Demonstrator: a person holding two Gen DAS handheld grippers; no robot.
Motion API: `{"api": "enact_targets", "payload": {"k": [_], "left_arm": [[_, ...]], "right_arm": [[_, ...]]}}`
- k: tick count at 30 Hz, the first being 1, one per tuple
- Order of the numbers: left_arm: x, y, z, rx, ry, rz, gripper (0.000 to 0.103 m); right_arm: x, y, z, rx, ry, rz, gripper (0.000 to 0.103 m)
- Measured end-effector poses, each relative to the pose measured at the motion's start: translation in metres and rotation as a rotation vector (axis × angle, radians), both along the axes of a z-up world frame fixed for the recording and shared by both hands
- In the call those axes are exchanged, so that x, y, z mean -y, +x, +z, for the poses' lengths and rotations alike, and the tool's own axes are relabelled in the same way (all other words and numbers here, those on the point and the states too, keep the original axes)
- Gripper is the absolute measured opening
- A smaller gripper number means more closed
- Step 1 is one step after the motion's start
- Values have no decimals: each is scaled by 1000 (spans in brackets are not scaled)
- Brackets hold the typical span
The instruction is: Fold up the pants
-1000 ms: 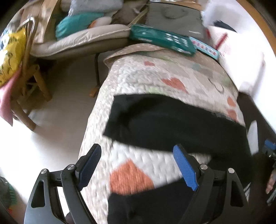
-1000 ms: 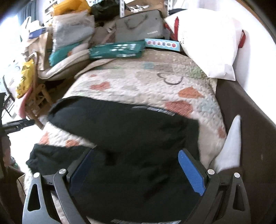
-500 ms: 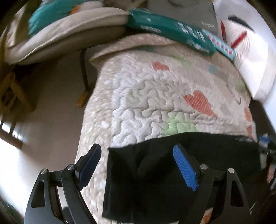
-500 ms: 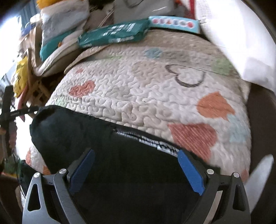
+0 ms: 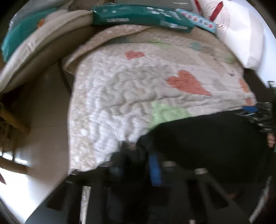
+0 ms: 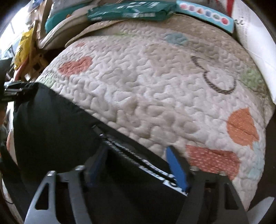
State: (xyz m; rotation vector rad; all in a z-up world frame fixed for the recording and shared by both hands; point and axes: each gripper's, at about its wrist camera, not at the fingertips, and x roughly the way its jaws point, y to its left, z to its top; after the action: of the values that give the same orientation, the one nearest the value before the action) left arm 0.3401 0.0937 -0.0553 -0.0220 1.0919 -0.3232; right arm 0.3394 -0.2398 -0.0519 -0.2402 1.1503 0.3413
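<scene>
the left gripper (image 5: 138, 163), jaws just closing, pinches the black pants (image 5: 207, 137) on the quilt (image 5: 120, 96).

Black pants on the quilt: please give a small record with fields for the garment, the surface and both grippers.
garment: black pants, spread out, printed waistband showing
surface: heart-patterned quilt
left gripper: jaws have just been closing, narrow, pinching a pants corner
right gripper: jaws have just been closing, pads apart, waistband between them
far end: green packet

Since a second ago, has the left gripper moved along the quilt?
Yes. The left gripper went forward and down past the orange heart to the black pants' far edge, nearer the green packet; its jaws have just been closing there.
</scene>
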Motion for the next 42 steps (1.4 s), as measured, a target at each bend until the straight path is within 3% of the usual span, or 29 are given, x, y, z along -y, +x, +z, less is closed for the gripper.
{"api": "enact_targets", "payload": {"k": [1, 3, 6, 15, 22, 27, 34, 37, 40, 41, 42], "left_arm": [[3, -2, 4, 11, 21, -1, 17], [11, -6, 9, 32, 62, -13, 16], [21, -15, 23, 69, 90, -18, 16], [23, -75, 90, 198, 64, -1, 16], [17, -170, 130, 293, 19, -19, 16], [17, -240, 118, 296, 31, -41, 16], [33, -311, 47, 159, 199, -93, 24], [32, -329, 39, 142, 247, -95, 30], [18, -340, 52, 152, 209, -65, 43], [10, -343, 59, 158, 190, -47, 48], [4, -346, 65, 165, 177, -34, 50]], "right_arm": [[-2, -1, 1, -3, 16, 8, 50], [-4, -4, 4, -5, 22, 6, 27], [0, -9, 16, 17, 19, -27, 11], [-8, -62, 66, 100, 1, -60, 7], [-7, -143, 95, 128, -19, -98, 7], [-7, -220, 96, 105, 0, -129, 7], [-18, -294, 61, -3, -60, -121, 7], [-20, -309, 44, -70, -77, -127, 12], [-23, -318, 36, -94, -121, -139, 22], [-23, -321, 36, -97, -123, -142, 39], [-22, -324, 37, -104, -113, -144, 61]]}}
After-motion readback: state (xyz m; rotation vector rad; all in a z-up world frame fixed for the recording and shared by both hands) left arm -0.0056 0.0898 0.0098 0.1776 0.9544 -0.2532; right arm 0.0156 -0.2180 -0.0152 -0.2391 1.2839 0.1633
